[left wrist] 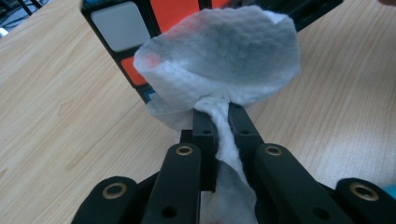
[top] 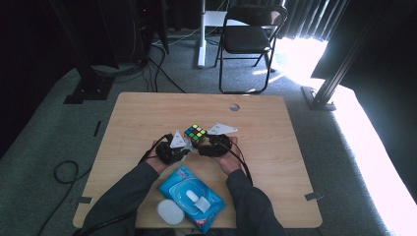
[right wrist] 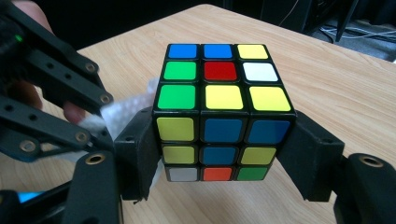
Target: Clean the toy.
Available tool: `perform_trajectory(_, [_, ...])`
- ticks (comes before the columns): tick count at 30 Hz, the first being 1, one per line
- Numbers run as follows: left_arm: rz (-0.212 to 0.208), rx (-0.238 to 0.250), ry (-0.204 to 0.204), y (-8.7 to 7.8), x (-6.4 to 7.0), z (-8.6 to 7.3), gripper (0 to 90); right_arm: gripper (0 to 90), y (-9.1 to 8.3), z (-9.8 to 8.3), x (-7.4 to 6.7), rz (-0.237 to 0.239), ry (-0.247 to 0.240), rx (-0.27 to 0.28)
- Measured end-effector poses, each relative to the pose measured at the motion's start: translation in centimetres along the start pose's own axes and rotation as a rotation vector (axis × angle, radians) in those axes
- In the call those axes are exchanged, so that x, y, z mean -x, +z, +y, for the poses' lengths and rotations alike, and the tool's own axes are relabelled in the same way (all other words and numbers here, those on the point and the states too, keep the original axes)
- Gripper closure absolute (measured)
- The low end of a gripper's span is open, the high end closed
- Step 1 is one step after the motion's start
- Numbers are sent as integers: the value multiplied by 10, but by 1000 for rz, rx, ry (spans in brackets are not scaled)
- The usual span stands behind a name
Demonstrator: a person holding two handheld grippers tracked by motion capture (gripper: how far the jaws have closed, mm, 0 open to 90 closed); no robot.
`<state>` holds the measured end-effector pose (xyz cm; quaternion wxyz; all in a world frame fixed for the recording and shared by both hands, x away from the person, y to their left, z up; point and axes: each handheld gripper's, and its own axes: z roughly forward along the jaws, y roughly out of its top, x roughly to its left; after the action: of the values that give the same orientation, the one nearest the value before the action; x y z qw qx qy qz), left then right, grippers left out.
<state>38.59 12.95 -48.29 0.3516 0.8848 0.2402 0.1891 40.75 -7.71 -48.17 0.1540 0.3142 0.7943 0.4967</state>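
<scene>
Near the middle of the table (top: 147,113), a little toward the person's edge, the right gripper (right wrist: 223,154) pinches the puzzle cube (right wrist: 223,112) by two opposite sides, while the left gripper (left wrist: 223,135), jaws pressed together on a white wipe (left wrist: 224,56), holds that wipe against a cube face. Rubbing too hard could twist a layer or push the cube out of the grip, since only the side faces are clamped; the thin wipe could also slide from the narrow pinch. Toward the far edge and both side edges the wood lies open, but the blue wipe pack (top: 193,197) and white lid (top: 170,212) crowd the near edge.
</scene>
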Motion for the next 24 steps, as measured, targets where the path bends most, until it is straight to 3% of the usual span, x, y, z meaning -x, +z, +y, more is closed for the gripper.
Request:
perform_trajectory(3, [3,26,-6,-6,-3,4,845,345,2,-2,-2,-13,-28,-21])
perform_trajectory(9, [12,53,-10,-15,-6,8,845,345,5,-5,-3,-9,-34,-39])
perform_trajectory(24, [9,59,-19,-14,-6,7,842,345,5,-5,-3,-16,-35,-45])
